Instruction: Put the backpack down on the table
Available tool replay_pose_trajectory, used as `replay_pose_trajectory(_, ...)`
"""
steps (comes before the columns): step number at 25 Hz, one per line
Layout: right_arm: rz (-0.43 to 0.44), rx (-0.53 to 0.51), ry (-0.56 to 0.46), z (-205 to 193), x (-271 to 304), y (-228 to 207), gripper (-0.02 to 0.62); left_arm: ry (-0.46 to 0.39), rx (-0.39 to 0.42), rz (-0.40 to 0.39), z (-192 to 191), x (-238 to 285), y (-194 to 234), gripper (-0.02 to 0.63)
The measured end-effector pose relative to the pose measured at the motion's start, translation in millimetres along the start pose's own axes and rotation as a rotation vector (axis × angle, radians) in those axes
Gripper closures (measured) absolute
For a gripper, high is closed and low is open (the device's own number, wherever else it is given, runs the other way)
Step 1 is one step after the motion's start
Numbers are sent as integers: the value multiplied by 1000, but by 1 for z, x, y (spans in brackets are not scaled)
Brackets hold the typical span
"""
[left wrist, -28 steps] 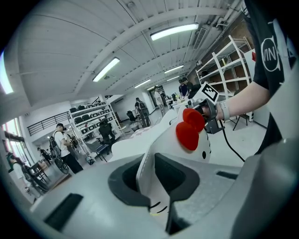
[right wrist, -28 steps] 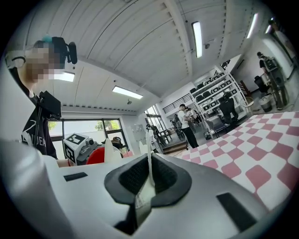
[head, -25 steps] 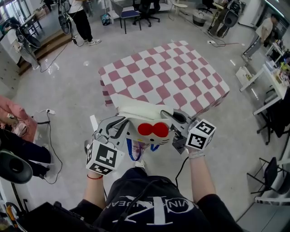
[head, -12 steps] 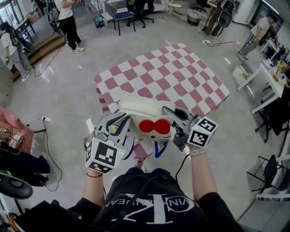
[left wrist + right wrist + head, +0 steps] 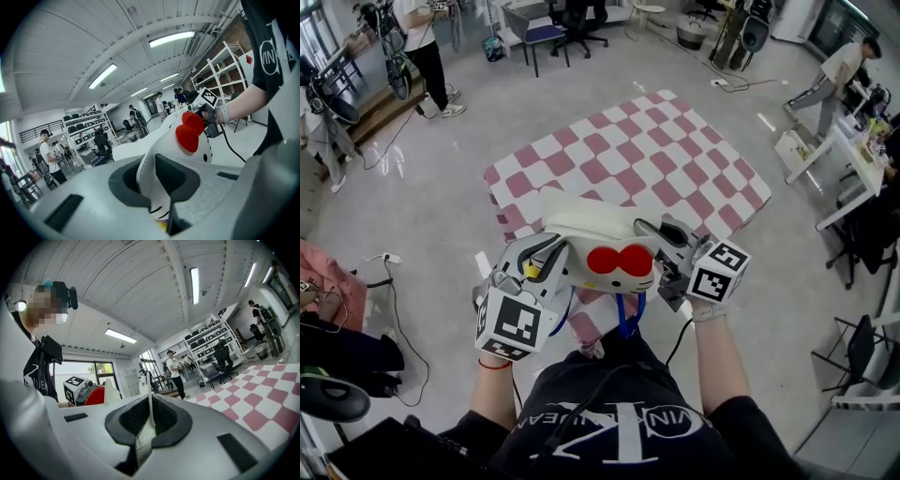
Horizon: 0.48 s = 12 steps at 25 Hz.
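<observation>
A white backpack (image 5: pixel 598 246) with a red bow and blue straps hangs in the air between my two grippers, over the near edge of the pink-and-white checkered table (image 5: pixel 637 155). My left gripper (image 5: pixel 546 262) is shut on its left side, and white fabric (image 5: pixel 151 185) fills the jaws in the left gripper view. My right gripper (image 5: pixel 664 246) is shut on its right side, with a thin white edge (image 5: pixel 149 420) pinched between the jaws. The red bow (image 5: pixel 188 132) faces the person. In the right gripper view the table (image 5: pixel 267 397) lies ahead to the right.
Grey floor surrounds the table. Office chairs (image 5: pixel 581 14) and a person (image 5: pixel 420 47) stand at the back. A white desk (image 5: pixel 853 178) and another person (image 5: pixel 834 70) are at the right. A cable (image 5: pixel 394 281) and pink clutter (image 5: pixel 323 291) lie at the left.
The person has stepped toward the table, so it sits nearer and the backpack now overlaps its near edge. Both grippers keep their hold.
</observation>
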State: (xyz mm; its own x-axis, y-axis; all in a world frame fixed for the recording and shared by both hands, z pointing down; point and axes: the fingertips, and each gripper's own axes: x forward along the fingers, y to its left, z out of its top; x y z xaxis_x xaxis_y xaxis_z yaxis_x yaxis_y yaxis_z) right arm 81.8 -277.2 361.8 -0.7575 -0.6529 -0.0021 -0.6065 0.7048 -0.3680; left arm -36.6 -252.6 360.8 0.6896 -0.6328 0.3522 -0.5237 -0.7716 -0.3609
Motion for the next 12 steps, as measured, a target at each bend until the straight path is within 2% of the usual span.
replay_pose_trajectory(12, 42, 3, 22, 21, 38, -61, 584, 18, -42, 44, 0, 54, 44, 557)
